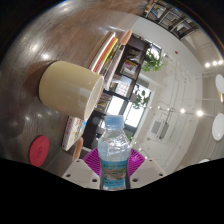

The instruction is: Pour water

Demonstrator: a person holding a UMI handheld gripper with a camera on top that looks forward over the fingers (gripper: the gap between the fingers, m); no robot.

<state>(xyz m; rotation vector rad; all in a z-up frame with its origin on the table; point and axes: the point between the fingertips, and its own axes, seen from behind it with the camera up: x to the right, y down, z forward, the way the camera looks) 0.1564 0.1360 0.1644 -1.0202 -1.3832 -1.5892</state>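
Tool (116, 160) gripping bottle (116, 150), cup (70, 88) nearby

Support surface: wooden table (40, 45), brown, glossy, overhead lights reflecting in it. View is rolled, so the top runs up the frame. Sitting on it: cream cylindrical cup (70, 88), open top, upright on the wood. Near it, a flat pink-red round item (39, 151), probably a coaster or lid, lying flat, apart from the cup.
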